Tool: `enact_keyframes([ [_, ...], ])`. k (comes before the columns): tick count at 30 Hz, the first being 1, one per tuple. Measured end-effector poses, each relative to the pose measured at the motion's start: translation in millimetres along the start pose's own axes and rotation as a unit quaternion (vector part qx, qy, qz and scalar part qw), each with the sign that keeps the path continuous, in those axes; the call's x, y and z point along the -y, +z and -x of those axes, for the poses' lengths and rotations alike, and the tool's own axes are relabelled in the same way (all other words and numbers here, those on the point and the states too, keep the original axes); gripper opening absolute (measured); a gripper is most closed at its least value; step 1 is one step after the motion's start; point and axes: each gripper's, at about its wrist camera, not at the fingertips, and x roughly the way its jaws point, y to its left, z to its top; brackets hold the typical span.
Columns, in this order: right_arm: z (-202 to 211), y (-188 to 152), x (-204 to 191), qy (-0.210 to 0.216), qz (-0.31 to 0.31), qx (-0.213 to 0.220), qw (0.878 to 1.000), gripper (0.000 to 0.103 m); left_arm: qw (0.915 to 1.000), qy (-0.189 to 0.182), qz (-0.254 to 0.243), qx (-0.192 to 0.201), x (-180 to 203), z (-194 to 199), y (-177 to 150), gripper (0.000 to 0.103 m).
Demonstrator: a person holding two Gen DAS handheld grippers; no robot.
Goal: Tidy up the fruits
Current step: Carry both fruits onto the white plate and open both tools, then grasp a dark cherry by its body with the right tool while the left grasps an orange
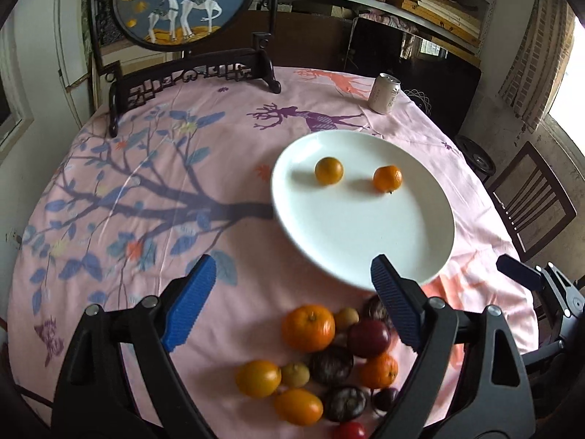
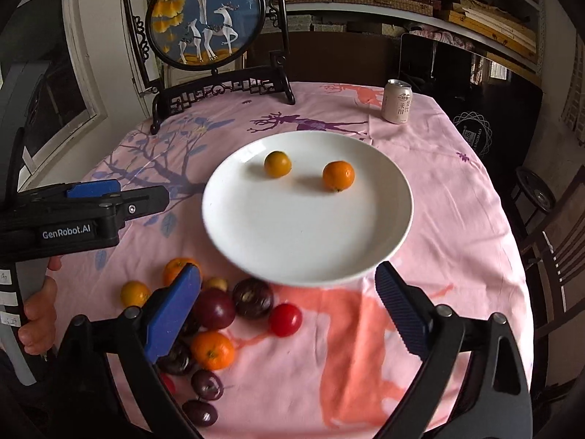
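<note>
On the pink-cloth desk [image 2: 438,190], going left to right: left gripper [image 1: 292,292] hovers w/ fingers [image 1: 190,303] spread wide, holding nothing, right above the loose fruit pile [image 1: 321,366]. The pile sits on the near side of the desk, just in front of the white plate's [image 1: 365,241] near rim. Mixed lot: oranges/tangerines, yellow-orange oval ones (kumquat-type, I'd guess), a couple small brownish ones, dark purple round fruits, and a red one [image 2: 285,319] off to the pile's right edge. On the plate: 2 small orange fruits [image 2: 278,164] [image 2: 338,175], apart from each other, toward the far side; rest of plate bare. Right gripper [image 2: 289,305] also wide open & empty, its left finger over the pile, its right finger over bare cloth near the plate's rim.

Step in hand, as I judge it: between picks, 2 fruits plated, approx a dozen to go, so early on. Next move calls for lowering one gripper onto a single fruit at the pile's edge, e.g. the big orange [image 1: 308,327], and closing gently; fruits touch each other, so neighbours may roll. Skins look smooth, round, likely slippery.

Far right at the back: a drink can [image 2: 397,101], well apart from it all.
</note>
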Motion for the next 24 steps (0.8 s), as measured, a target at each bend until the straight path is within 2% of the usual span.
enact_keyframes([
  [4, 20.9, -34.5, -13.7, 0.012, -0.023, 0.004, 1.0, 0.096, 0.9998, 0.018, 0.004, 0.008, -7.6, 14.2, -33.2, 0.088],
  [10, 36.8, -55.6, -27.4, 0.004, -0.024, -0.004, 1.0, 0.096, 0.9997, 0.021, 0.013, 0.002, -18.7, 21.1, -59.8, 0.088],
  [16, 30.4, -89.0, -47.8, 0.032, 0.006, -0.034, 0.999, 0.095, 0.9984, 0.054, 0.016, -0.008, -41.7, 23.7, -94.4, 0.088],
  [17, 26.7, -94.4, -51.5, 0.041, 0.01, -0.042, 0.998, 0.082, 0.9983, 0.053, 0.018, -0.015, -45.5, 23.3, -100.0, 0.088],
  [18, 22.1, -98.5, -54.9, 0.049, 0.014, -0.054, 0.997, 0.056, 0.9983, 0.05, 0.019, -0.021, -48.9, 23.5, -105.3, 0.088],
  [19, 16.7, -101.2, -57.4, 0.058, 0.016, -0.069, 0.996, 0.049, 0.9984, 0.047, 0.019, -0.025, -50.9, 24.2, -110.0, 0.088],
  [23, 2.3, -104.2, -58.6, 0.056, 0.011, -0.083, 0.995, 0.046, 0.9984, 0.05, 0.006, -0.028, -50.0, 28.8, -122.3, 0.088],
  [24, -1.8, -104.9, -59.0, 0.055, 0.011, -0.09, 0.994, 0.043, 0.9983, 0.05, 0.0, -0.029, -48.4, 29.5, -124.6, 0.088],
])
